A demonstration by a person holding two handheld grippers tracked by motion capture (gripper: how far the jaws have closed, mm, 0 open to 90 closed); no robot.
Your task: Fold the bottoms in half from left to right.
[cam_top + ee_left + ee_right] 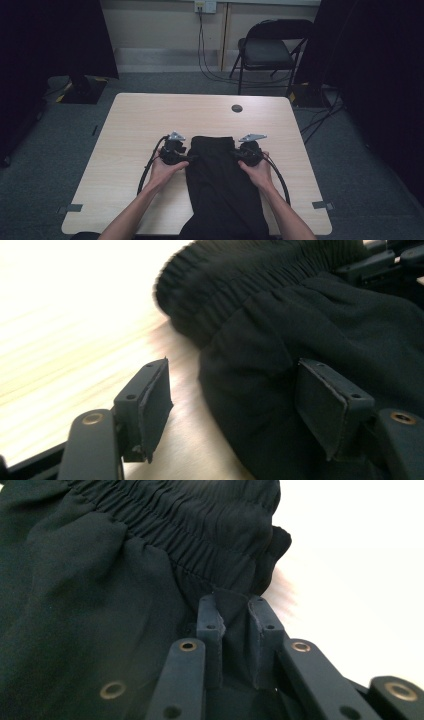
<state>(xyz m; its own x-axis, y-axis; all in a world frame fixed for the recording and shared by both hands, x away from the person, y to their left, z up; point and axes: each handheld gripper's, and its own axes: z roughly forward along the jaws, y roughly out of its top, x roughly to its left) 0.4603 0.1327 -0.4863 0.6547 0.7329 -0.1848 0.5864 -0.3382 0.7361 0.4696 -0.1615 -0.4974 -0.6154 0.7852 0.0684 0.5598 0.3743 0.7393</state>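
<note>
Black fabric: pair of trousers [222, 185] with gathered elastic waistband [240, 285], laid lengthwise down the middle of the bench [130, 125], waistband at the far end, legs running off the near edge.
Left gripper [186, 159]: at the left side seam just below the waistband; jaws spread wide, one pad over bare wood, the other resting against the cloth, nothing pinched.
Right gripper [235, 630]: at the opposite side seam; jaws nearly pressed together, pinching a fold of the cloth just under the waistband.
Likely reason: mirrored holds at both hips, probably for lifting or folding the waist end evenly; left side not yet secured.
Surface: pale wood-grain top, round cable port [237, 108] at the far middle, tape marks [74, 207] near the front corners.
Room: grey carpet, black folding chair [270, 50] by the wall, wall socket [205, 6] with hanging cables, dark drapes on both sides.
</note>
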